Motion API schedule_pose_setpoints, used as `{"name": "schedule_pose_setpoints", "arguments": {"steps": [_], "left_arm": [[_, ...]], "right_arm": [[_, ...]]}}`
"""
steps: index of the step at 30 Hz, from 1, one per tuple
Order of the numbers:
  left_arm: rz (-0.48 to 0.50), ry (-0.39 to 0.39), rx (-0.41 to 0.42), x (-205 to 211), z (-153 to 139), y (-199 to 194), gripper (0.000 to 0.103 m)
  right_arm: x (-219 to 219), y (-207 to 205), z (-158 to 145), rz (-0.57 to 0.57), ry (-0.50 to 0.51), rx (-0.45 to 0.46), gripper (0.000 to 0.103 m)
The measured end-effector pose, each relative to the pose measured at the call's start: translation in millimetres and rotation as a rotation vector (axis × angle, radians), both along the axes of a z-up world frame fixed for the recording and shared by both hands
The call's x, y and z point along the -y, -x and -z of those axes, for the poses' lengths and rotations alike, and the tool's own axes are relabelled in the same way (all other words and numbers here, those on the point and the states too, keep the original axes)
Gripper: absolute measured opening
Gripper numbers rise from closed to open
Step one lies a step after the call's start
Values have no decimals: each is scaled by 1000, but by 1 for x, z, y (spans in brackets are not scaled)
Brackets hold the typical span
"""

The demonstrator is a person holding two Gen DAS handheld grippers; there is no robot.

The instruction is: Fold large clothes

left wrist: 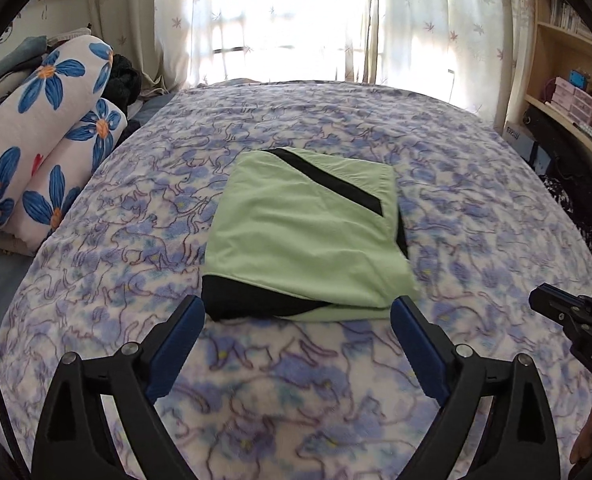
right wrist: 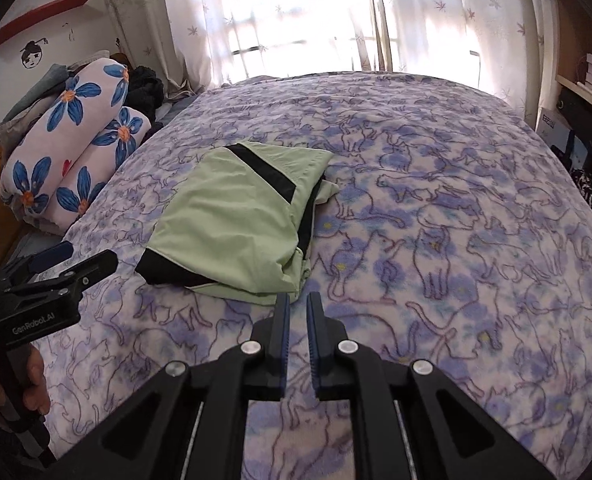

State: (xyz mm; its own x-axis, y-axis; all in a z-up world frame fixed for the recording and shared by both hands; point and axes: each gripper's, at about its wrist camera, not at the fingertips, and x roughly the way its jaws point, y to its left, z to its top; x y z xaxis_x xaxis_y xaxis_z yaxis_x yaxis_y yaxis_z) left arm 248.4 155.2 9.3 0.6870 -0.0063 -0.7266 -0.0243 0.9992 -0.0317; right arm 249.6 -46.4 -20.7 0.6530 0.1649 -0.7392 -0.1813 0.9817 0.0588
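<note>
Folded green garment (left wrist: 308,236) on blanket (left wrist: 476,208), just beyond empty jaws

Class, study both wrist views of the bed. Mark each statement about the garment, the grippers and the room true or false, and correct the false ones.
1. The green garment lies folded on the blanket. True.
2. The left gripper is clamped on the garment. False: its jaws stand wide open, holding nothing.
3. The right gripper holds nothing. True: jaws nearly shut, empty.
4. The floral rolls lie on top of the garment. False: they lie apart, at the bed's left side.
5. The garment is plain green. False: it has black panels.
</note>
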Motion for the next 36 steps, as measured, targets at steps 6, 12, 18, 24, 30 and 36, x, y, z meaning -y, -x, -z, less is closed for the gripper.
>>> {"name": "schedule_pose_setpoints", "arguments": {"steps": [6, 12, 18, 24, 30, 36], "left_arm": [[-5, 38, -3, 18, -5, 41, 99], [-19, 90, -50, 34, 8, 80, 100], [-1, 51, -55, 62, 13, 125, 102], [-13, 65, -76, 79, 15, 153, 102], [-32, 105, -94, 90, 15, 188, 102], [-46, 93, -50, 103, 2, 218, 102]], "right_arm": [[27, 41, -11, 69, 32, 18, 49], [41, 89, -13, 90, 48, 28, 54], [55, 132, -9, 115, 69, 32, 55], [71, 164, 2, 160, 59, 13, 55], [87, 197, 8, 188, -7, -19, 55], [90, 225, 1, 186, -29, -2, 55]]}}
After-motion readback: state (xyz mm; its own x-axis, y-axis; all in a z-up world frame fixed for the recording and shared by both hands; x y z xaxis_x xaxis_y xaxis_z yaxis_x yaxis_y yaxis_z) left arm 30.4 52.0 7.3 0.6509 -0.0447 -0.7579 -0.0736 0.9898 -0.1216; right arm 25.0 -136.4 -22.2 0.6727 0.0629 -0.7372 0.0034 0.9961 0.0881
